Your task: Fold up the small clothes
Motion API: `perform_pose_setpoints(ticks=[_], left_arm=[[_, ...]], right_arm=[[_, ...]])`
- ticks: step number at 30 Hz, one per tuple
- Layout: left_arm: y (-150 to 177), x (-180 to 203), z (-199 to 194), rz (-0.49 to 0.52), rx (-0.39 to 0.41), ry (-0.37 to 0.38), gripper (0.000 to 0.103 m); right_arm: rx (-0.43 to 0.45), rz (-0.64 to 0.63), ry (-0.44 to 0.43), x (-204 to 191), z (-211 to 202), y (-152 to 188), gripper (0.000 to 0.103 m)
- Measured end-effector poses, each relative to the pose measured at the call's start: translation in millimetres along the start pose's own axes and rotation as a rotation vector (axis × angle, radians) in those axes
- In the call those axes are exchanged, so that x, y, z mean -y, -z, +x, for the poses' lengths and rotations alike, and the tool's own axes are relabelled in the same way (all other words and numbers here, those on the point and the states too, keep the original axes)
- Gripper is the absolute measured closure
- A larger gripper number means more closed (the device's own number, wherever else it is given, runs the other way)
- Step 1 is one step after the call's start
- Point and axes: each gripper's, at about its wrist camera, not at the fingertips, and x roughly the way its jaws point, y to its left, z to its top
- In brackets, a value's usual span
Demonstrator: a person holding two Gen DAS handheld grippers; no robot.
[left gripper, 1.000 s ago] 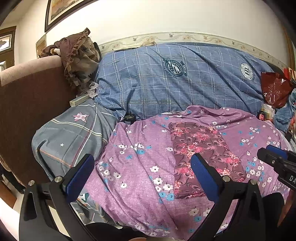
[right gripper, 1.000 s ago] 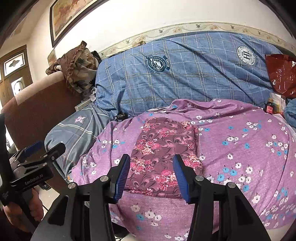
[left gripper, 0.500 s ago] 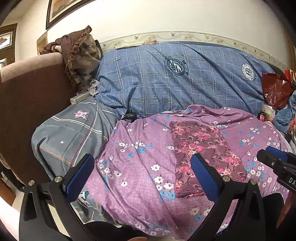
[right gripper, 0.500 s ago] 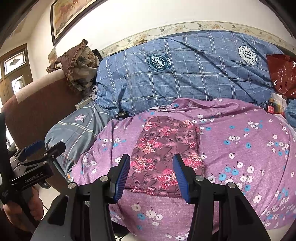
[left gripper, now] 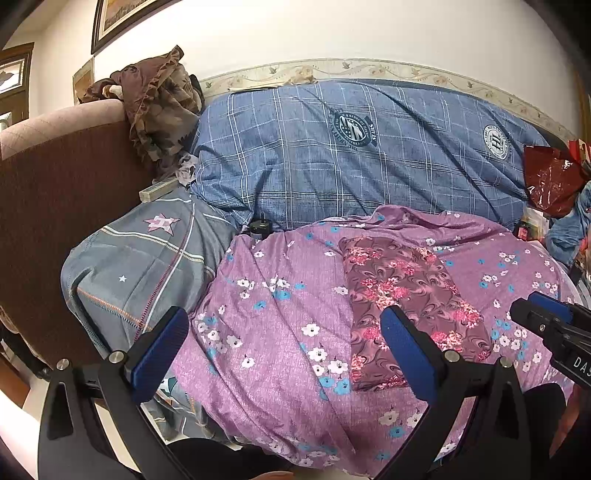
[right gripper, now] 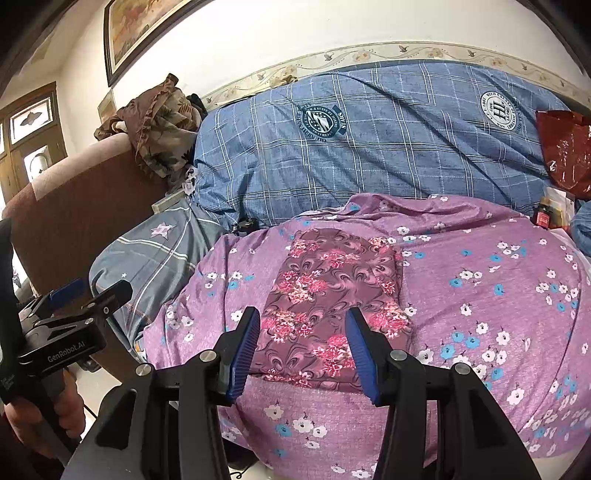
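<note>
Right wrist: right gripper (right gripper: 303, 349) fingers half apart, empty, above folded cloth (right gripper: 332, 299).

The right gripper (left gripper: 550, 325) is showing only its tip at the right edge of the left wrist view, its jaws not readable there, and the red bag (left gripper: 550, 184) and the clutter beside it are running off that same edge, too small to identify. The small dark object (right gripper: 245, 223) wedged between the blue checked quilt (right gripper: 369, 147) and the purple flowered bedspread (right gripper: 480, 295) is remaining too small to name. The framed picture (right gripper: 136, 33) is being cut by the top edge, and the hand (right gripper: 44, 417) is lying mostly behind the left gripper (right gripper: 85, 295).
</note>
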Motion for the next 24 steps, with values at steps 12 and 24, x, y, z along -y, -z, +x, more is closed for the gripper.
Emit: perform_pose_setpoints(ticks=[12,24], left_arm=[[4,0,7,0.002,-0.019,0.019,0.0],[6,2,13,0.007,-0.036,0.028,0.0]], right_arm=[[-0.011,-0.003,-0.007,1,6,3,0.053],[-0.028,0.005,-0.011,5,14,6,0.053]])
